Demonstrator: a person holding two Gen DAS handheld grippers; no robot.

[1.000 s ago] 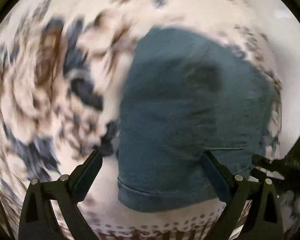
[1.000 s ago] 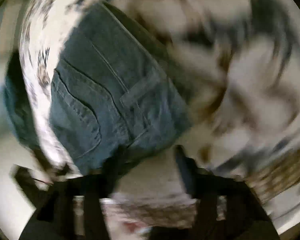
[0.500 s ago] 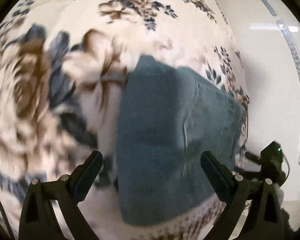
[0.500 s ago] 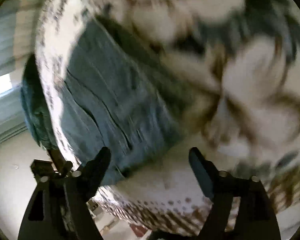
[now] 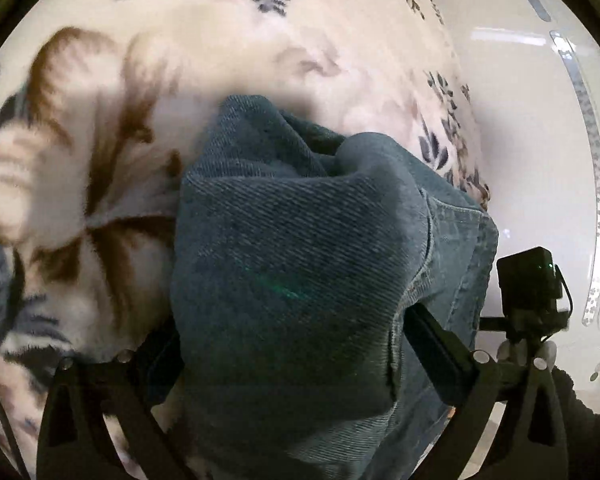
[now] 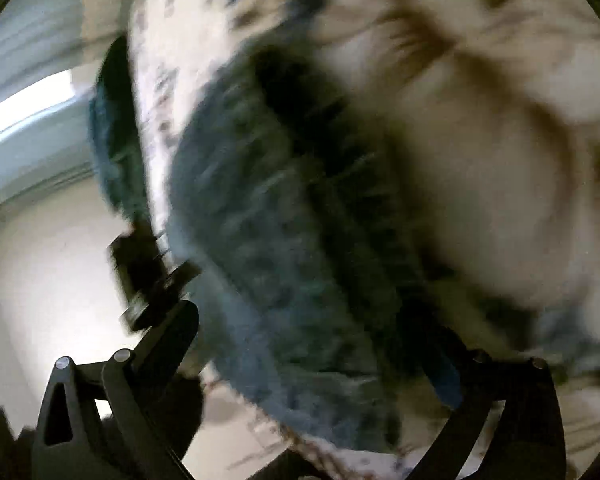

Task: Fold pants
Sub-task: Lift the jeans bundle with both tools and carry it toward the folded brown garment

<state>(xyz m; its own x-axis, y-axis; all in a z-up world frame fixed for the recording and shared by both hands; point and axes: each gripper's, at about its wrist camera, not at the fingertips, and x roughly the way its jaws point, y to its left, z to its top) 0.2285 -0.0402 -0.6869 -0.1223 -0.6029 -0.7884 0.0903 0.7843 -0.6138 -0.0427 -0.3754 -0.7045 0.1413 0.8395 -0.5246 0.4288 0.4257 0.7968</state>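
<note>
- The pants (image 5: 300, 264), blue-grey denim, lie bunched on a fleece blanket (image 5: 100, 168) printed with brown and dark blue flowers on cream.
- In the left wrist view the denim fills the middle and rises in a rumpled hump, with a stitched seam and a doubled edge running down its right side.
- The left gripper (image 5: 296, 344) stands with its fingers spread wide, and the denim mound sits between them.
- Its left finger is partly hidden behind the cloth; its right finger lies against or just beside the seamed edge, and whether the pads press on the cloth cannot be told.
- Right of the pants the blanket ends at a pale floor (image 5: 532, 184), and the bed edge curves down there.
- The right gripper's black body shows at that edge in the left view, low on the right, just beside the pants.
- The right wrist view is heavily blurred.
- The right gripper (image 6: 316, 344) has its jaws opening, spread very wide, with the denim between them.
- Its fingers (image 6: 168, 336) stand clear of the cloth on the left side; the right one is dark and smeared, so contact there cannot be told.
- In that view the pants run from the upper middle down to the lower middle, near the blanket's edge.
- A second patch of dark blue-green cloth (image 6: 112, 136) hangs over the bed edge at the left; what it is cannot be told.
- A black device (image 6: 140, 264) sits just beside the left finger.
</note>
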